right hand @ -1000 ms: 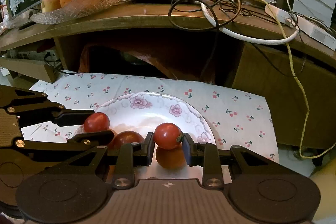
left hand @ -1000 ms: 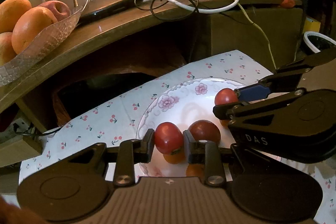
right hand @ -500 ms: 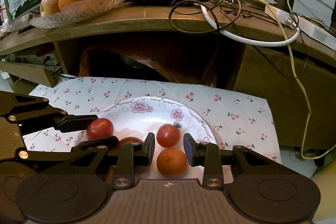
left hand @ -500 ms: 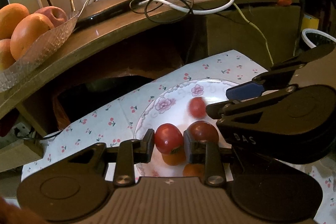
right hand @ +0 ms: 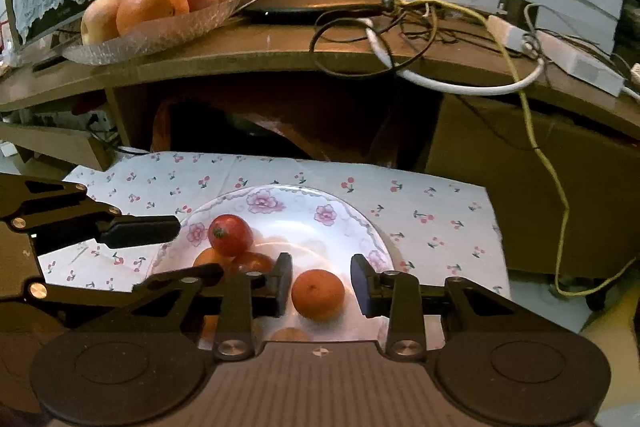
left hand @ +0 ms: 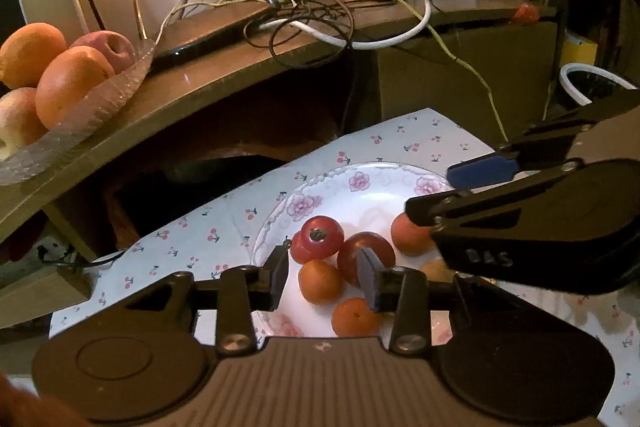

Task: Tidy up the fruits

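Both tools hang just above a flowered plate that sits on a cherry-print cloth. The left tool has its jaws apart with nothing clamped; between them, lower down on the plate, show a small orange and part of a dark red tomato. A brighter tomato with its green stem scar turned up leans against that dark one, and another small orange lies nearer the camera by the plate's front edge. The right tool is also spread wide and grips nothing; a single orange rests on the plate in the gap between its jaws, not touched by either. From the right wrist view the bright tomato sits at the plate's left side, atop the other fruit there, with the left tool's upper finger reaching in just beside it. Behind, on the wooden desk, a glass dish holds large oranges and apples, beside a tangle of cables.
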